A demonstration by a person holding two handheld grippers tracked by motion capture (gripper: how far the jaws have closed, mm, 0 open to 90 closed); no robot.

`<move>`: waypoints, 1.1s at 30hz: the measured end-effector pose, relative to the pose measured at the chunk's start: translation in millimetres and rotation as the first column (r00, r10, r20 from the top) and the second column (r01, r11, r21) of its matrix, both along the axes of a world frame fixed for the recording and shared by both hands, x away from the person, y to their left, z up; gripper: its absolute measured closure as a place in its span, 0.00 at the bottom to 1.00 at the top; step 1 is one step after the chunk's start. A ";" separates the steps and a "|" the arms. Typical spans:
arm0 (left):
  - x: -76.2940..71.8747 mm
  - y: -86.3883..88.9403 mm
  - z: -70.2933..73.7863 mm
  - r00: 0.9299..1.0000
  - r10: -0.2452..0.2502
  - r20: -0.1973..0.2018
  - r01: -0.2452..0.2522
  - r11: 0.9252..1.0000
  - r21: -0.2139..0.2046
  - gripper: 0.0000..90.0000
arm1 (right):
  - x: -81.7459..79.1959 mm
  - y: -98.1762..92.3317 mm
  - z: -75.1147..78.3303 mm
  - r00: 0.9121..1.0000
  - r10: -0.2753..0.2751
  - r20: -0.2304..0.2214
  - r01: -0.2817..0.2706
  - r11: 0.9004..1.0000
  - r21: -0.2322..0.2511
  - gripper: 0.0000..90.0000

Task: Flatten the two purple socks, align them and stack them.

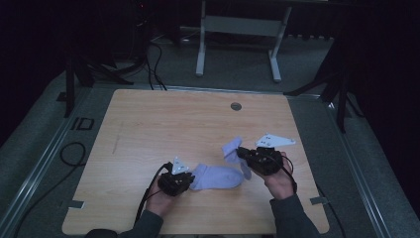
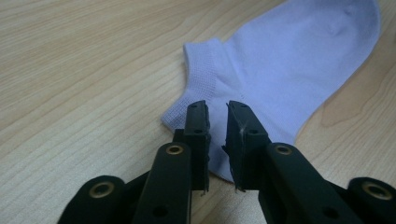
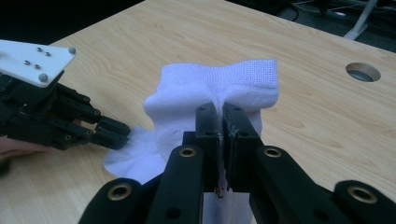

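Note:
A pale lavender sock (image 1: 218,177) lies flat on the wooden table (image 1: 173,124), toe to the right. My left gripper (image 1: 190,179) sits at its cuff end. In the left gripper view the jaws (image 2: 217,109) stand a narrow gap apart over the cuff corner of the sock (image 2: 289,60), and the pads do not press on it. My right gripper (image 1: 241,153) is shut on a second pale sock (image 1: 232,148), held up off the table. In the right gripper view its cuff (image 3: 219,84) bunches above the closed jaws (image 3: 219,109). The left gripper (image 3: 119,133) shows there too, touching the flat sock (image 3: 135,161).
A round cable hole (image 1: 236,106) sits near the table's far edge. Bare wood spreads across the left and far half. Cables (image 1: 72,153) lie on the grey floor at the left, and a metal stand's legs (image 1: 237,54) rise behind the table.

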State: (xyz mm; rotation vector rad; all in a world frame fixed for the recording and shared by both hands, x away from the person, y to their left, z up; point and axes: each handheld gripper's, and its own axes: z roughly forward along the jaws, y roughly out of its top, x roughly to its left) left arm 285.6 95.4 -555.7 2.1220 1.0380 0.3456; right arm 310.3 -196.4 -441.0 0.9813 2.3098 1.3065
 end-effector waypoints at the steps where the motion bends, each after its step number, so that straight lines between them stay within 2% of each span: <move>1: 0.3 -0.2 -0.7 1.000 0.002 -0.005 -0.002 1.000 0.003 0.91 | -0.2 0.8 -0.8 1.000 0.003 0.000 -0.003 1.000 -0.002 0.95; 5: 1.3 -0.3 -3.2 1.000 0.008 -0.018 -0.008 1.000 0.017 0.96 | -0.1 9.1 -7.5 1.000 0.016 -0.006 -0.016 0.999 -0.028 0.95; 13: 1.3 -0.9 -3.2 1.000 0.008 -0.020 -0.008 1.000 0.017 0.96 | 1.8 27.6 -28.6 0.997 0.052 -0.057 -0.053 0.999 -0.013 0.95; 21: 2.1 -0.2 -3.2 1.000 0.003 -0.025 -0.003 1.000 0.014 0.96 | 9.0 47.9 -40.5 0.993 0.078 -0.090 -0.077 0.997 0.010 0.95; 29: 2.6 0.5 -3.2 1.000 0.004 -0.028 -0.004 1.000 -0.001 0.93 | 16.7 62.1 -62.8 0.986 0.081 -0.147 -0.082 0.997 -0.002 0.95; 31: 2.3 1.7 -1.6 1.000 0.004 -0.025 -0.004 1.000 -0.010 0.92 | 16.7 63.2 -67.3 0.984 0.080 -0.156 -0.082 0.997 -0.007 0.95; 33: 1.5 4.5 3.0 1.000 0.005 -0.018 -0.006 0.999 -0.038 0.91 | 16.6 63.6 -70.2 0.983 0.078 -0.165 -0.080 0.997 -0.006 0.95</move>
